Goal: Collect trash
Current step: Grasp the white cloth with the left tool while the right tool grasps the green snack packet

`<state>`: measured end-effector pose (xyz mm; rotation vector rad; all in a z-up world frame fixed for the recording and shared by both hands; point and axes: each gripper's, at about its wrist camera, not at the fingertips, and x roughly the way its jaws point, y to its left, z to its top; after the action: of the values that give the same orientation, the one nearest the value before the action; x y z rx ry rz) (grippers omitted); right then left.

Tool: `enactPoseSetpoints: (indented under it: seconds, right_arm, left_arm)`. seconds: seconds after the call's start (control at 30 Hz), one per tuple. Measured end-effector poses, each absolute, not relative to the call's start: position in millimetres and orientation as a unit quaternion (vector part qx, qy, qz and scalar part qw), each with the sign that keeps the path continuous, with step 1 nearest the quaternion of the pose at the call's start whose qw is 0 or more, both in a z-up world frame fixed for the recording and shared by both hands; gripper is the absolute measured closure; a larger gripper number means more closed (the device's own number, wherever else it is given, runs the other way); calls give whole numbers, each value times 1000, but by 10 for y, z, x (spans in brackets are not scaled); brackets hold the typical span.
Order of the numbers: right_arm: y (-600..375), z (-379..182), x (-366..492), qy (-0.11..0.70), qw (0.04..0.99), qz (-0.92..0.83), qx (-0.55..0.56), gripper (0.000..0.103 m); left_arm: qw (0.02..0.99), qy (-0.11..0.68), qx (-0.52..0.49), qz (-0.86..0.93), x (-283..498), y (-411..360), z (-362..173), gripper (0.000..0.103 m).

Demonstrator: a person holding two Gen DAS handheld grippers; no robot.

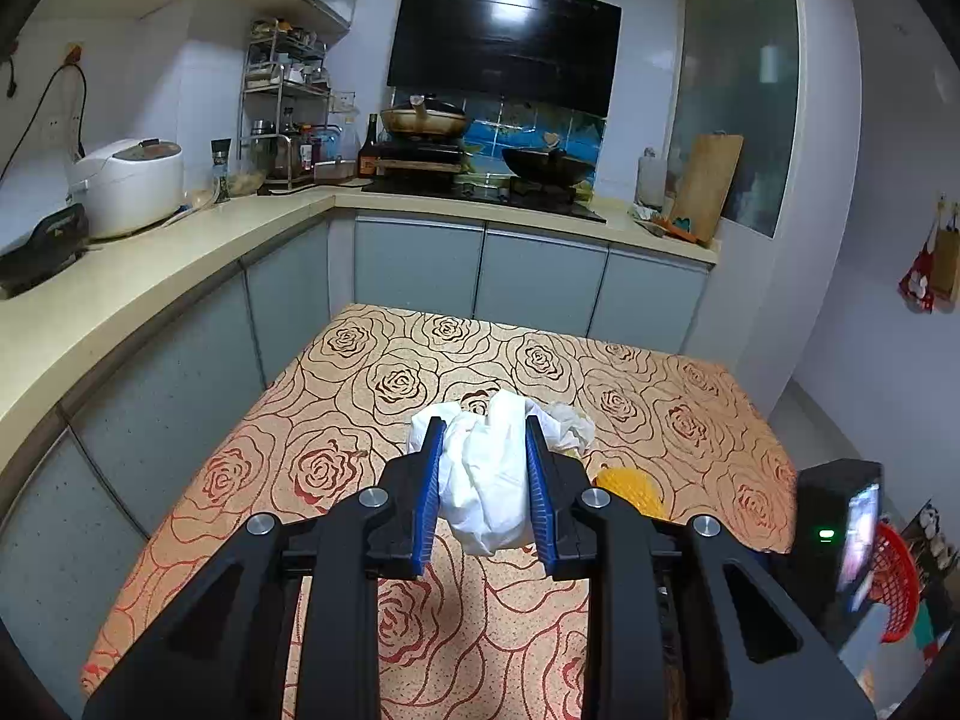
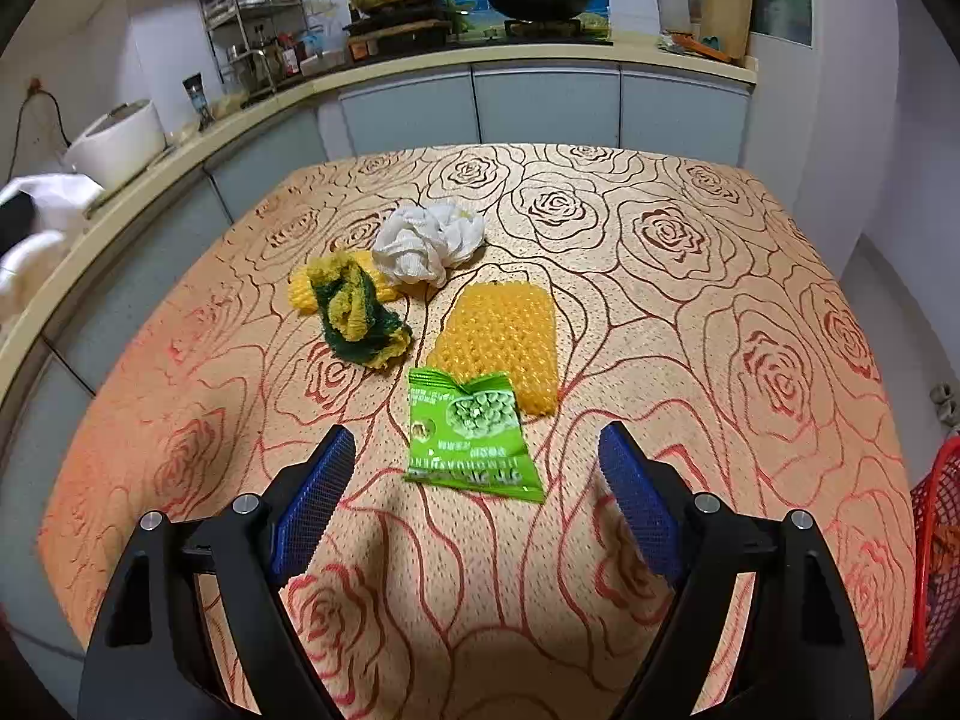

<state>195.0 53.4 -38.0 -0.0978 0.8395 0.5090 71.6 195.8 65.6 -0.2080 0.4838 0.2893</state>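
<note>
Rice cooker (image 1: 129,183), wok (image 1: 549,165), cutting board (image 1: 708,186) on the counter (image 1: 180,264).

Kitchen: worktop (image 1: 384,360) under rose-patterned cloth, centre frame; L-shaped cream counter (image 1: 180,264) with grey cabinet doors (image 1: 540,276); black range hood (image 1: 504,42) upper centre; white rice cooker (image 1: 129,183) left; pale walls.

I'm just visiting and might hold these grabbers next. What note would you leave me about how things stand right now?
Left gripper: shut on a crumpled white bag, lifted above the table.
Right gripper: open, empty, hovering over the green snack wrapper.
On the table: white paper wad, yellow-green cloth, yellow foam net.
Done: bag picked up.
Left: bin it, probably in the red basket, then the rest.
</note>
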Motion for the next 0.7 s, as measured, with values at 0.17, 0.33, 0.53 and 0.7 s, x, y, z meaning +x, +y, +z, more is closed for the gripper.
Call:
enactPoseSetpoints:
  seconds: [0.17,0.33,0.53,0.7]
  right_arm:
    - [686,-463,2068,411,878,236,-69,25]
    - [769,-591,2149,436,867,230,-81,43]
    - [727,-650,2161,440,864,231,-79,56]
    - [628,-596,2120,433,867,239,-67,57]
  left_arm:
    - [956,235,-105,143,714,1976,678,79]
    - [955,236,-107,142,713,1981,681,79]
    - [955,236,-113,143,711,2012,673,79]
    - [955,235,-109,145,712,2008,675,79]
